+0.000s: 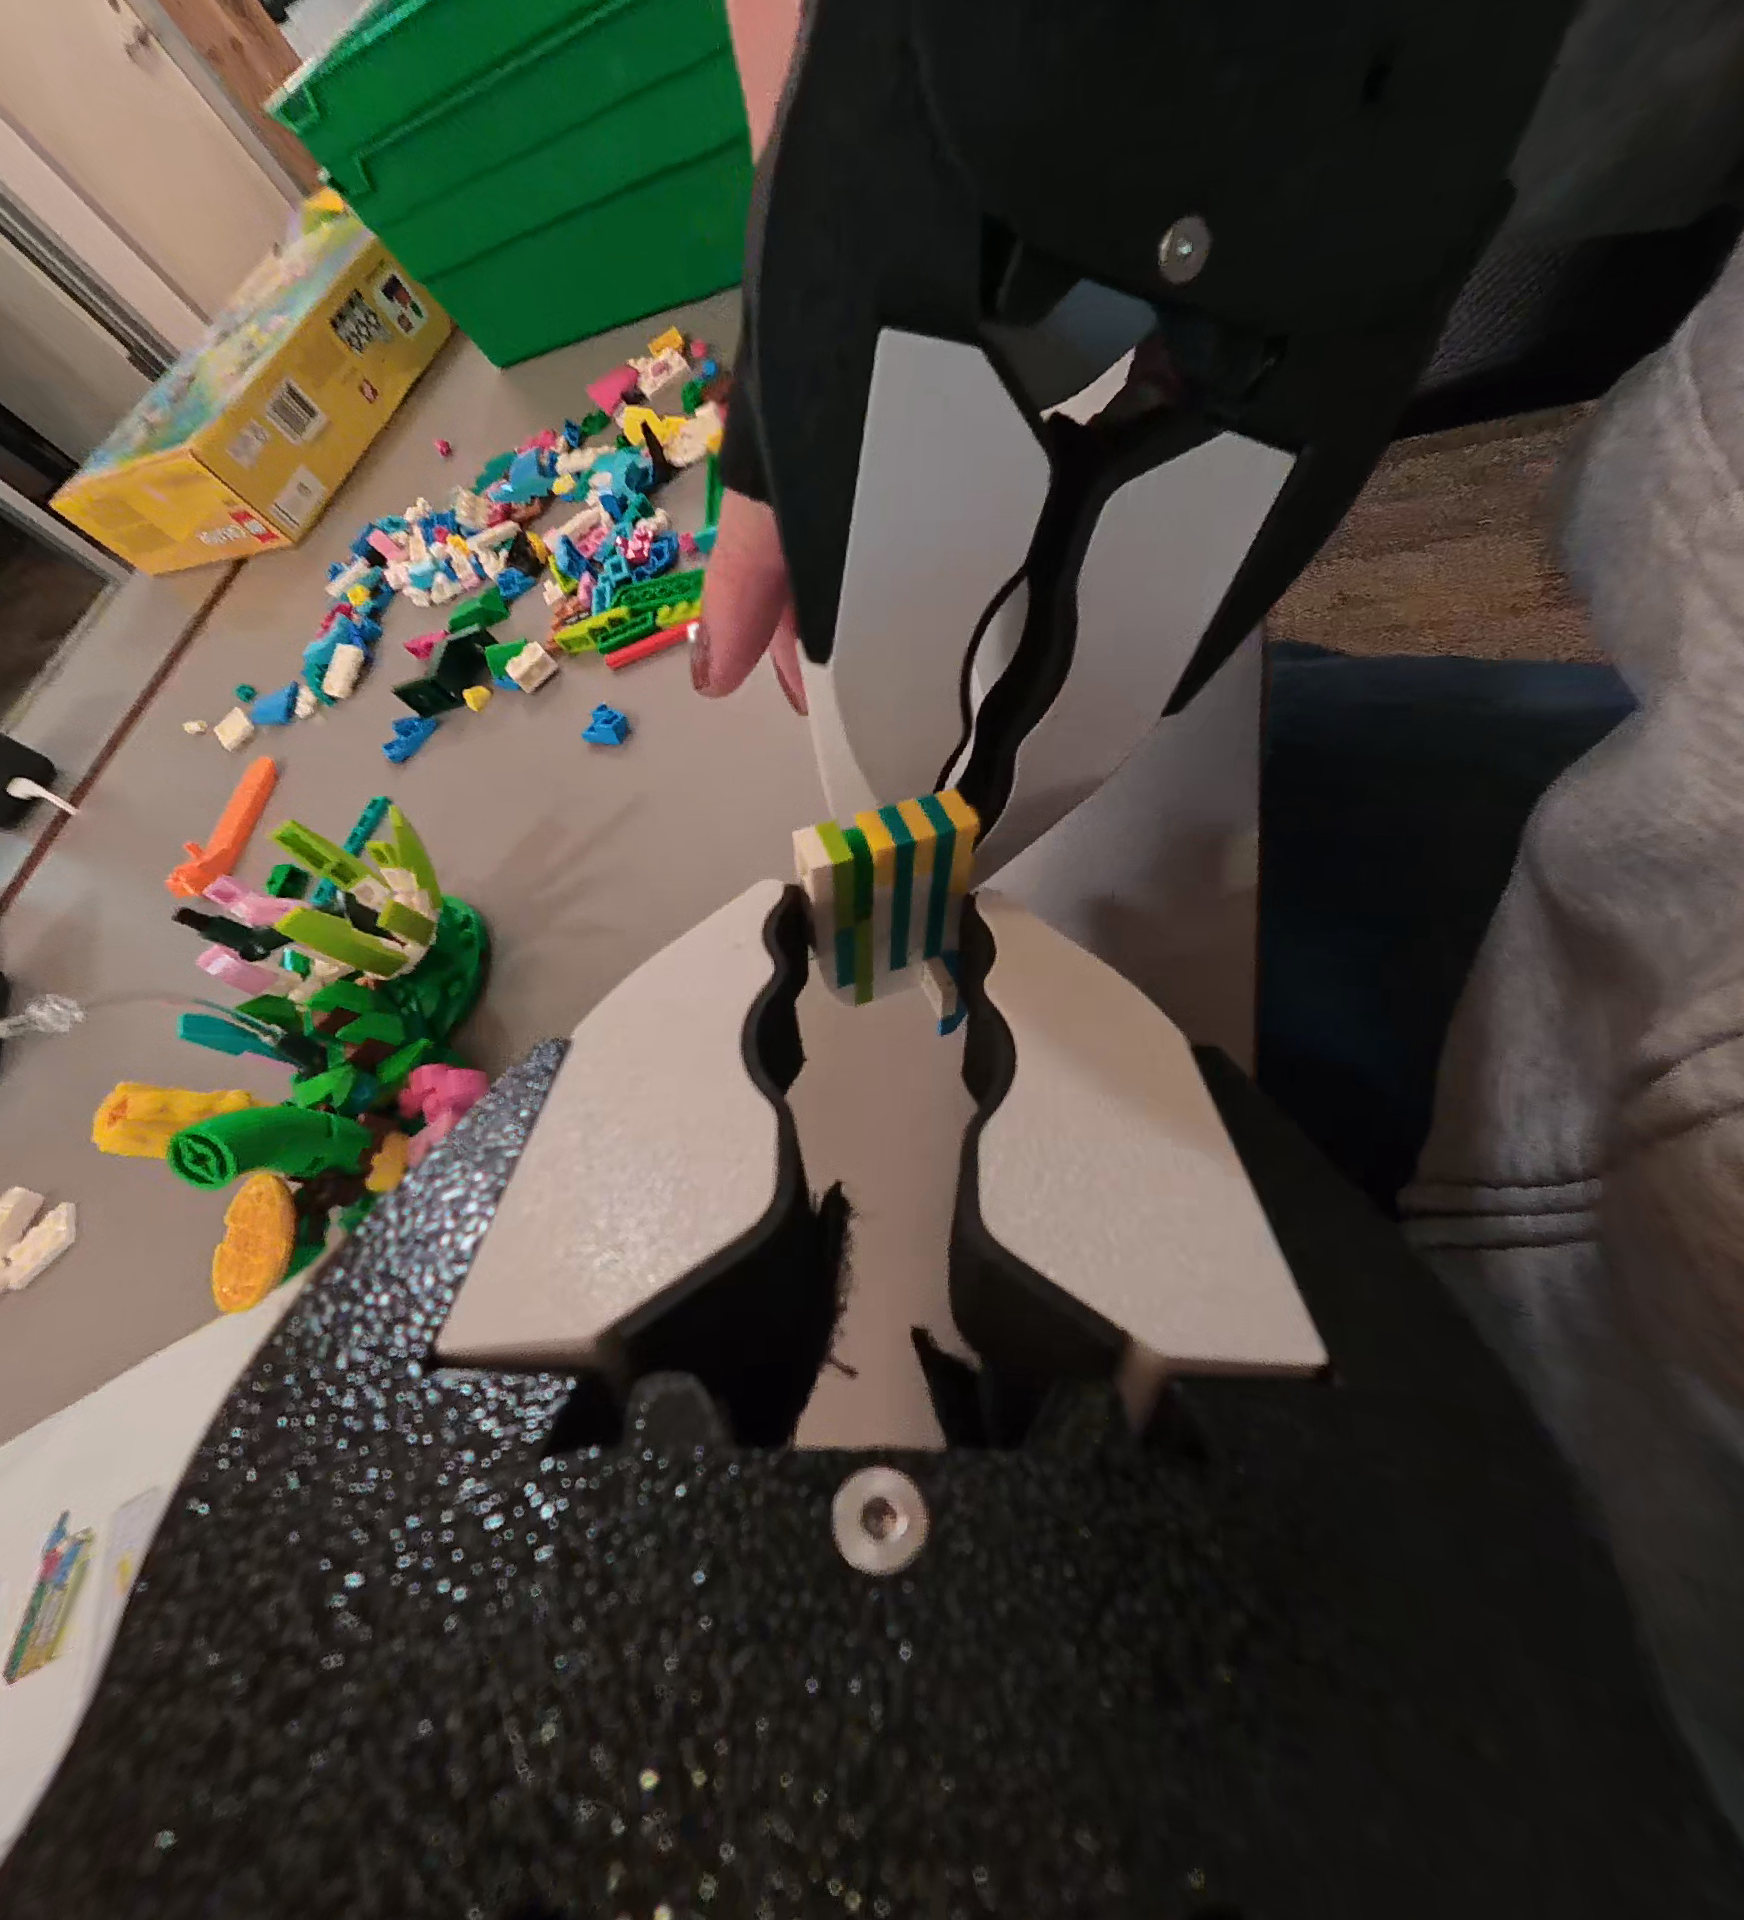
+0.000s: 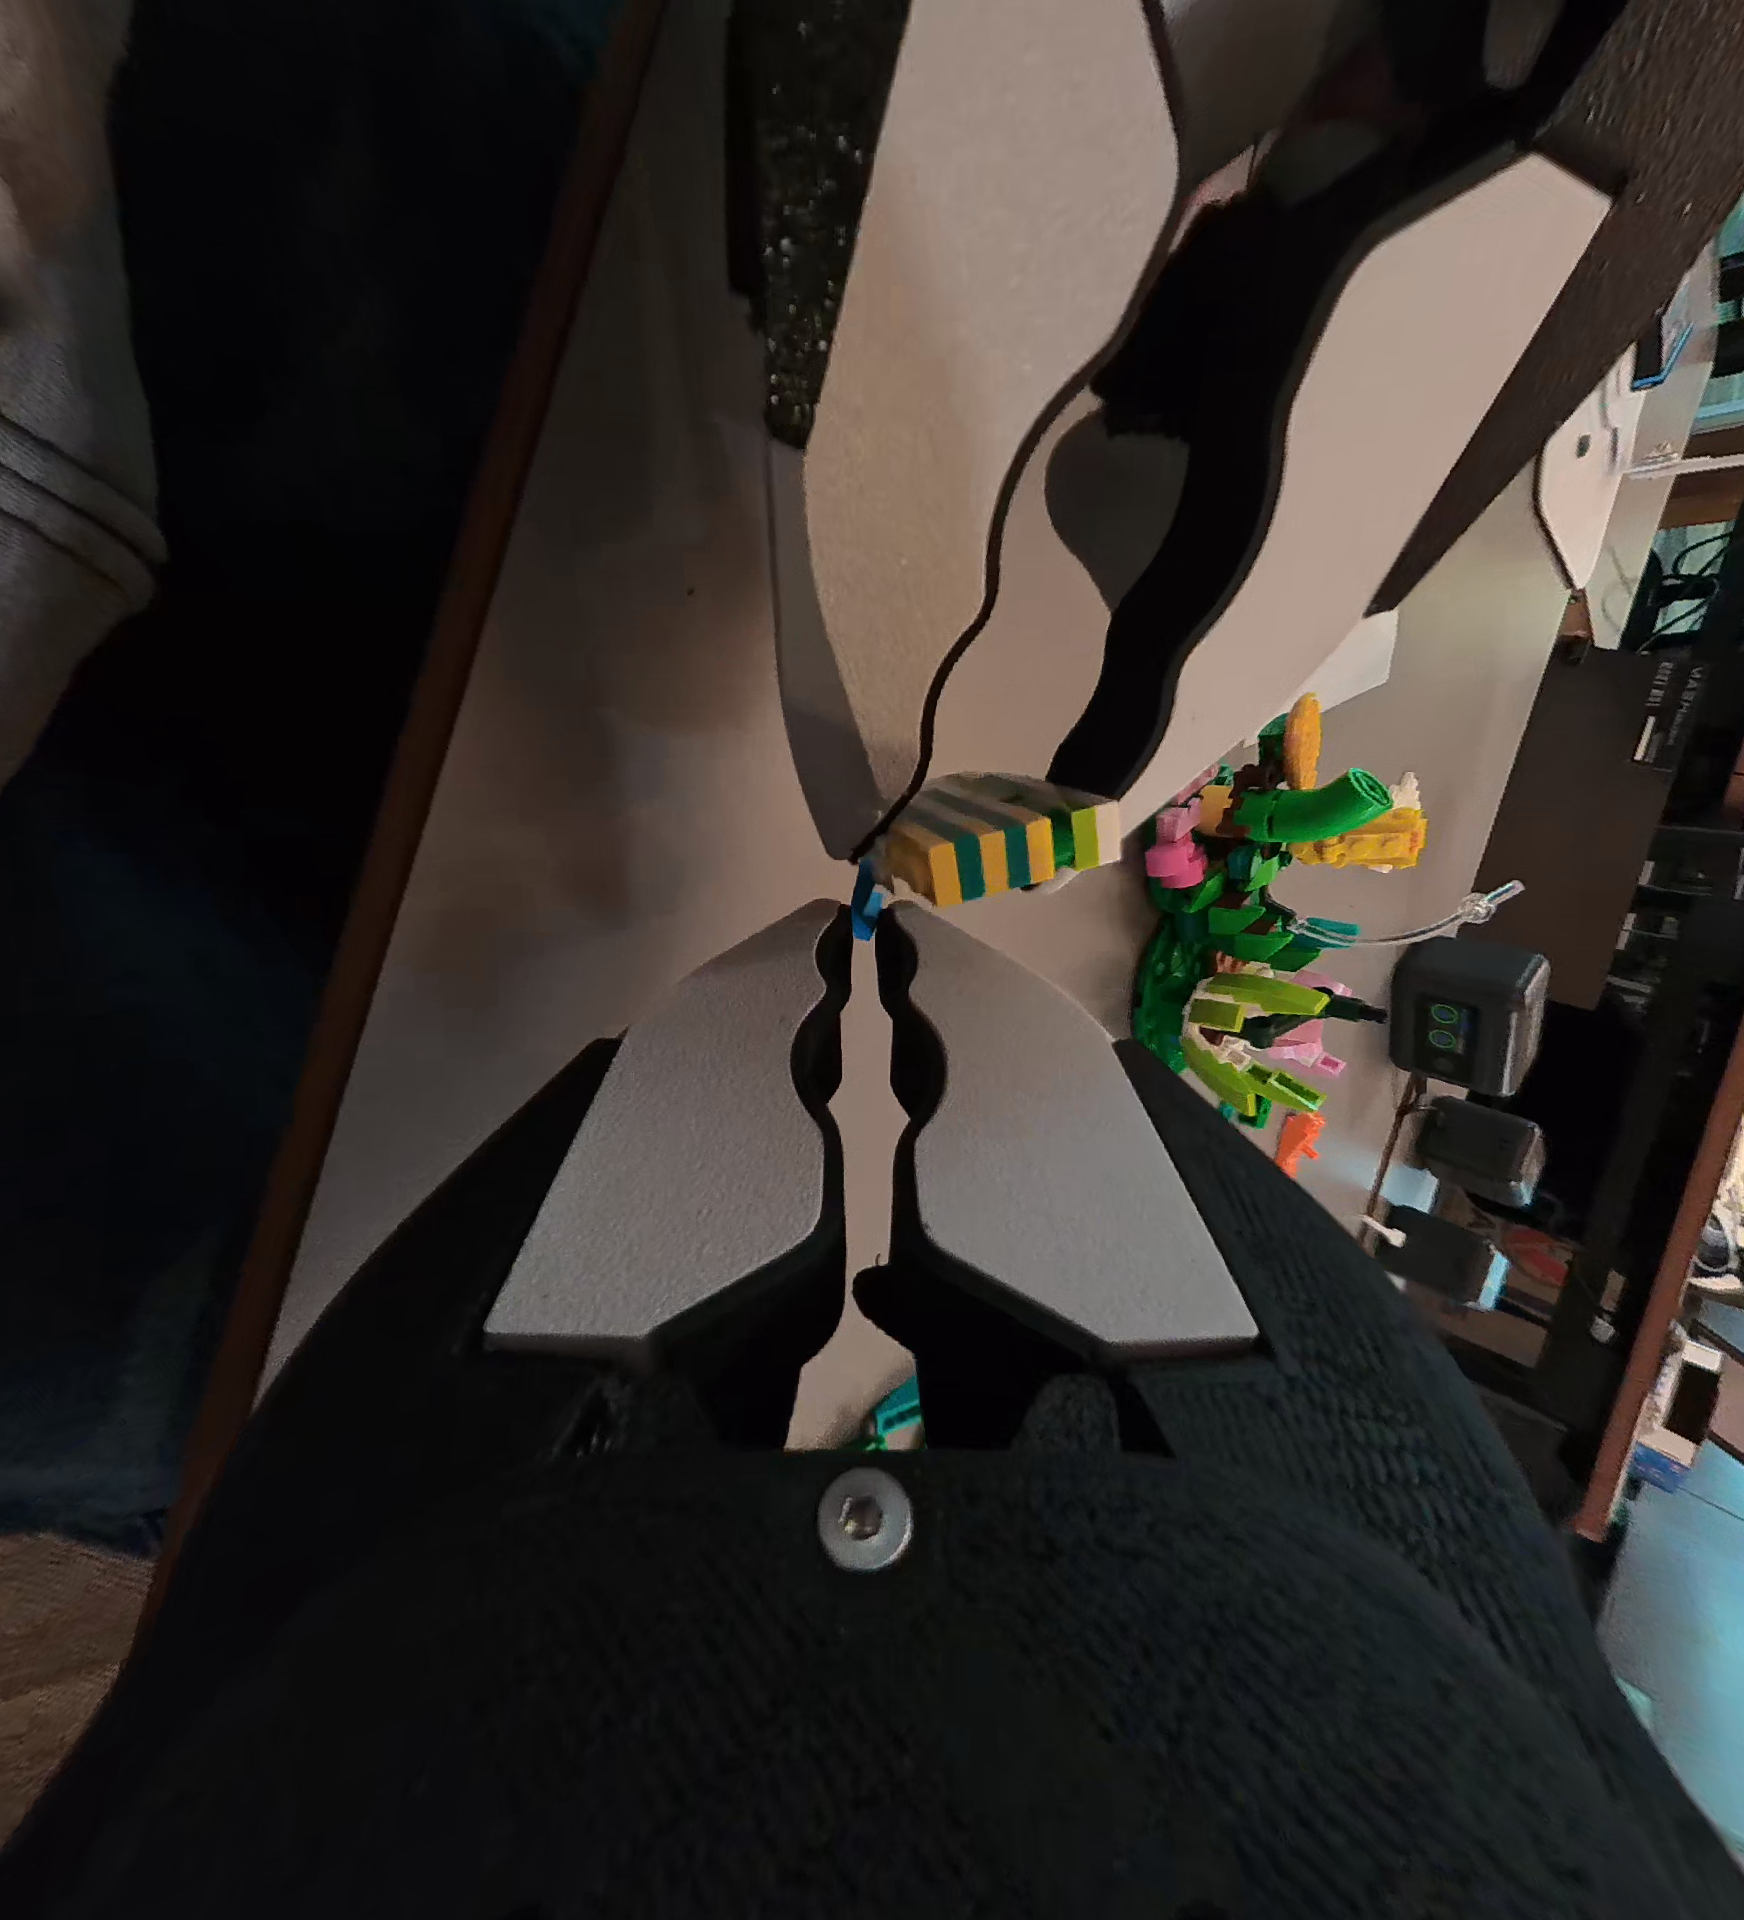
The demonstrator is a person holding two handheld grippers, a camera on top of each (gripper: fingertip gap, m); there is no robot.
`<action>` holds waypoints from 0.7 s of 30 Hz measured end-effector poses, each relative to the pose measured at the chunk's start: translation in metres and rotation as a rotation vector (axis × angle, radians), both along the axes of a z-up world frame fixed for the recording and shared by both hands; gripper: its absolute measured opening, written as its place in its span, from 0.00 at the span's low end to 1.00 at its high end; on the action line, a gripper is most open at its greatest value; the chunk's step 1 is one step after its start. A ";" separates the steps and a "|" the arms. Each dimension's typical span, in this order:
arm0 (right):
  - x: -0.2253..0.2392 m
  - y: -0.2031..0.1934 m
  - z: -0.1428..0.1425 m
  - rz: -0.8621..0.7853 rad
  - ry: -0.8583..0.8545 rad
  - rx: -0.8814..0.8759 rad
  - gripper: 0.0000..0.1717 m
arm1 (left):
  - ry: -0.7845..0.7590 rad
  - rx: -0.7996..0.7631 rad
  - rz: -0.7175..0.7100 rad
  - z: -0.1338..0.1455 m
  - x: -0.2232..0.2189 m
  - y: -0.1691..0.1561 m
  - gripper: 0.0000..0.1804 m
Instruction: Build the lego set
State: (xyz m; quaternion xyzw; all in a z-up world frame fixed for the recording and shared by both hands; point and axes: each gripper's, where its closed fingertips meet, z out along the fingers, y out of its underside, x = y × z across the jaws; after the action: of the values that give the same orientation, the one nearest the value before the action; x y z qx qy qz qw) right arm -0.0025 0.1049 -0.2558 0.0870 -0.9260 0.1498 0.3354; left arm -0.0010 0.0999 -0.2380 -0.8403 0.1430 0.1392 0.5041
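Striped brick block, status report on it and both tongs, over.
Left tongs clamp striped block. Right tongs pinch its blue piece. Brick plant beside, apart.

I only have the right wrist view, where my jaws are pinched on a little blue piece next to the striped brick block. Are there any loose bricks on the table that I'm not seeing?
Observer: Yes. The left wrist view shows a pile of loose bricks in many colours, spread over the grey table beyond the flower model.
Operator: Is there anything past that pile?
Observer: A yellow box lies at the far side of the table, with stacked green crates beside it.
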 end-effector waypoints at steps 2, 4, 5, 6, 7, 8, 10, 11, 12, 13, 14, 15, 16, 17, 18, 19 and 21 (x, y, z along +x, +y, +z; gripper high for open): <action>0.001 0.000 -0.002 -0.012 -0.019 -0.019 0.02 | -0.042 -0.022 0.003 -0.003 0.000 0.000 0.16; 0.001 0.000 -0.003 -0.028 -0.037 -0.039 0.02 | -0.074 -0.031 0.002 -0.004 0.000 0.000 0.16; 0.001 0.000 -0.004 -0.035 -0.046 -0.048 0.02 | -0.086 -0.040 0.002 -0.004 0.000 0.001 0.16; 0.002 0.000 -0.004 -0.045 -0.058 -0.058 0.02 | -0.095 -0.052 0.002 -0.005 0.000 0.001 0.16; 0.002 0.000 -0.004 -0.054 -0.072 -0.070 0.02 | -0.098 -0.060 0.002 -0.004 0.000 0.001 0.16; 0.002 0.000 -0.004 -0.062 -0.082 -0.081 0.02 | -0.103 -0.066 0.002 -0.004 0.000 0.002 0.16; 0.002 0.000 -0.005 -0.066 -0.097 -0.095 0.02 | -0.129 -0.084 0.002 -0.004 0.001 0.003 0.16; 0.003 0.000 -0.006 -0.066 -0.104 -0.100 0.02 | -0.148 -0.095 0.002 -0.005 0.001 0.003 0.16; 0.003 -0.001 -0.006 -0.067 -0.110 -0.103 0.02 | -0.168 -0.104 0.004 -0.006 0.001 0.003 0.16; 0.004 0.000 -0.007 -0.069 -0.117 -0.108 0.02 | -0.188 -0.112 0.003 -0.007 0.001 0.003 0.16; 0.004 0.000 -0.008 -0.070 -0.125 -0.114 0.02 | -0.206 -0.120 0.001 -0.008 0.001 0.003 0.16; 0.004 -0.001 -0.008 -0.071 -0.132 -0.121 0.02 | -0.218 -0.125 -0.001 -0.009 0.001 0.003 0.16; 0.005 -0.001 -0.009 -0.072 -0.139 -0.128 0.02 | -0.223 -0.128 -0.002 -0.009 0.001 0.003 0.16; 0.005 -0.001 -0.009 -0.073 -0.145 -0.136 0.02 | -0.222 -0.129 0.000 -0.010 0.001 0.003 0.16; 0.005 -0.001 -0.009 -0.075 -0.149 -0.143 0.02 | -0.222 -0.132 0.003 -0.010 0.001 0.003 0.16; 0.005 -0.001 -0.010 -0.077 -0.156 -0.149 0.02 | -0.225 -0.134 0.005 -0.011 0.001 0.003 0.16; 0.005 -0.001 -0.010 -0.080 -0.164 -0.159 0.02 | -0.230 -0.137 0.012 -0.012 0.000 0.002 0.16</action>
State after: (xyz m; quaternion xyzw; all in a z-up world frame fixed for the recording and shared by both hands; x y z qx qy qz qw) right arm 0.0030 0.1043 -0.2659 0.0103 -0.9383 0.2161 0.2699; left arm -0.0012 0.1024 -0.2504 -0.8839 0.0887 0.0349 0.4578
